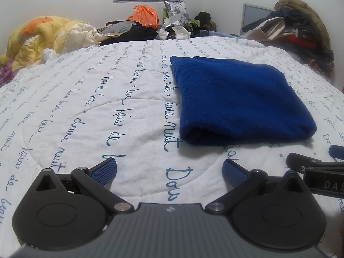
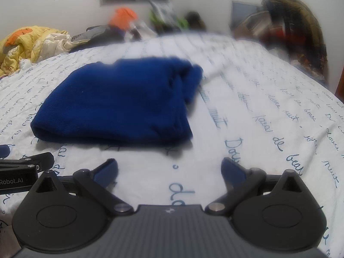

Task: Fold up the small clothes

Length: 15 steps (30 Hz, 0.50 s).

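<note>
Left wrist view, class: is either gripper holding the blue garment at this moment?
No. The blue garment lies folded on the quilt, while the left gripper is open, short of it, and the right gripper is open too.

The left gripper point(image 1: 169, 167) hovers with its blue-padded fingers spread wide and empty over a white quilt point(image 1: 86, 111) printed with blue script, just short of a folded blue garment point(image 1: 238, 101), while the right gripper point(image 1: 318, 167) pokes in at the right edge.

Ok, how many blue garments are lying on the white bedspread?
1: the folded blue garment lies on the bedspread, ahead of both open grippers. The far pile may hide others.
</note>
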{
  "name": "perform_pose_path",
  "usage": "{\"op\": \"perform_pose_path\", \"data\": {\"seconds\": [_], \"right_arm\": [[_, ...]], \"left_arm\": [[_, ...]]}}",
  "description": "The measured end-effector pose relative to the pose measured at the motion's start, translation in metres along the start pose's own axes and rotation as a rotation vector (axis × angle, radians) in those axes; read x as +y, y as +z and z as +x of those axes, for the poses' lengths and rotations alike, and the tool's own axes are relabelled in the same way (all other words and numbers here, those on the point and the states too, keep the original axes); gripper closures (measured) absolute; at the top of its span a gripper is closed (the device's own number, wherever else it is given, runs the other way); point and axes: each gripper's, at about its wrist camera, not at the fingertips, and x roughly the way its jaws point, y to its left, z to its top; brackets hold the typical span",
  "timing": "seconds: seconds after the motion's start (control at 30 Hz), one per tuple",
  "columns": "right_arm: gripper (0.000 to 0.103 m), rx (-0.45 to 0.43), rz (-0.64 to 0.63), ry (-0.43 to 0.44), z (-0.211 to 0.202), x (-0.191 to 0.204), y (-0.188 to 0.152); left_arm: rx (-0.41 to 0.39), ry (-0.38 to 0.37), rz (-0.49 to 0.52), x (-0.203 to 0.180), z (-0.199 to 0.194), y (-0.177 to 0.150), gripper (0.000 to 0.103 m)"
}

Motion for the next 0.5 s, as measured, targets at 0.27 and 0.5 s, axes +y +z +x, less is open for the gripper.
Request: {"op": "perform_pose_path", "data": {"seconds": [0.27, 0.5], "right_arm": [[0.0, 0.001, -0.028, 0.028, -0.001, 0.0023, -0.0014], [0.0, 0.0, -0.036, 0.043, -0.0021, 0.0023, 0.0003]], "left_arm": [[0.0, 0.002, -0.001, 0.0009, -0.0017, -0.0016, 0.0], [-0.002, 0.012, -0.008, 0.0018, -0.0026, -0.0022, 0.0]]}}
